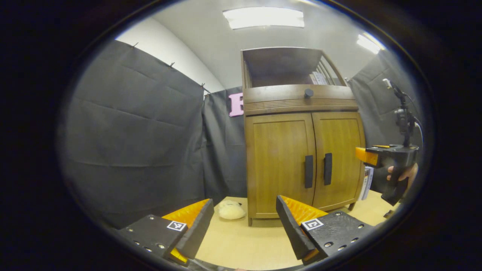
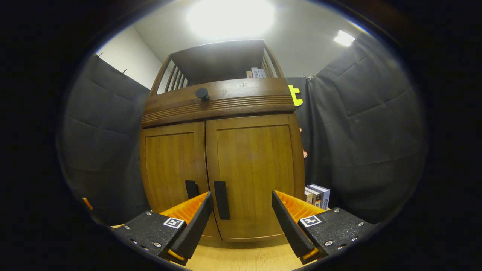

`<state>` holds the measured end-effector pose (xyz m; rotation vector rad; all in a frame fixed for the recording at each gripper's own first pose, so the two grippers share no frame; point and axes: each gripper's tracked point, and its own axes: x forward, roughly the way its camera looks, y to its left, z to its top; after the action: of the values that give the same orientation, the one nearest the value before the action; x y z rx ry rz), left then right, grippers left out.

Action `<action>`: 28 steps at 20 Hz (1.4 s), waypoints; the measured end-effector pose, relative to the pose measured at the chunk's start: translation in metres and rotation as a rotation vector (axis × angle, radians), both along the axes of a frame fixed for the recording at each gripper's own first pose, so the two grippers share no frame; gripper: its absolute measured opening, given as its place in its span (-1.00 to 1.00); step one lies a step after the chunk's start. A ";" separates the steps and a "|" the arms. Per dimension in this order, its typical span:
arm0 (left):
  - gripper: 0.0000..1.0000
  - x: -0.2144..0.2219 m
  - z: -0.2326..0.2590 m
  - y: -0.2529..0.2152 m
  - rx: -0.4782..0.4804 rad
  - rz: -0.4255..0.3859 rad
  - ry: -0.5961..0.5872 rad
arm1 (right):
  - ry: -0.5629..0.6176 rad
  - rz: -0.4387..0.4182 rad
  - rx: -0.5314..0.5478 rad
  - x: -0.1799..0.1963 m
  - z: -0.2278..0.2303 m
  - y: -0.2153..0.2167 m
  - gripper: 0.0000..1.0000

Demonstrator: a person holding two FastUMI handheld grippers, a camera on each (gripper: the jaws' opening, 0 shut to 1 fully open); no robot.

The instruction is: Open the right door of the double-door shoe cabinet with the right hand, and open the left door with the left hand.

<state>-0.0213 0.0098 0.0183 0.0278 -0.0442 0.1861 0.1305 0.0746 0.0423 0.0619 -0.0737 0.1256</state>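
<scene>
One shoe cabinet (image 1: 301,150) stands at twelve o'clock with two doors, the left door (image 1: 278,162) and the right door (image 1: 339,158), two door handles (image 1: 308,171), and one round knob (image 1: 308,93). Two ceiling lights (image 1: 263,17) glow overhead.

Open air lies between the left claw (image 1: 244,226), its jaws spread wide, and the cabinet (image 1: 301,150) — nothing stands before the closed doors. On the counter (image 1: 244,241) a pale fluffy lump (image 1: 231,210) sits just beside the cabinet's left foot. Books (image 2: 316,195) stand close against its right side, narrowing that flank. The right claw (image 2: 241,222), jaws also wide, is near the right door's handle (image 2: 221,199) with clear space around it — the left handle (image 2: 191,188) stands just beside.
</scene>
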 end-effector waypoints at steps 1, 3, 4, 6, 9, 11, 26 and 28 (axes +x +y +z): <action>0.89 0.000 -0.002 0.001 0.000 0.009 0.003 | 0.000 -0.001 -0.001 0.005 0.001 0.005 0.90; 0.89 -0.001 -0.001 0.002 0.001 0.029 0.006 | 0.003 0.004 -0.003 0.015 -0.003 0.013 0.90; 0.89 -0.002 0.000 0.003 0.001 0.038 0.006 | 0.007 0.008 -0.002 0.020 -0.005 0.017 0.90; 0.89 -0.004 0.004 0.003 0.002 0.056 0.006 | 0.019 0.017 0.004 0.030 -0.009 0.026 0.90; 0.89 -0.006 0.009 0.003 0.005 0.081 0.006 | 0.037 0.033 0.020 0.044 -0.013 0.038 0.90; 0.89 -0.006 0.009 0.005 0.009 0.097 0.007 | 0.051 0.041 0.019 0.057 -0.019 0.045 0.90; 0.89 -0.004 0.009 0.010 0.017 0.166 0.016 | 0.222 0.058 0.011 0.134 -0.071 0.079 0.43; 0.89 -0.003 0.008 0.011 0.016 0.170 0.021 | 0.236 0.052 -0.002 0.141 -0.077 0.077 0.24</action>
<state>-0.0245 0.0205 0.0259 0.0495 -0.0226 0.3555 0.2720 0.1516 -0.0348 0.0765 0.1638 0.1693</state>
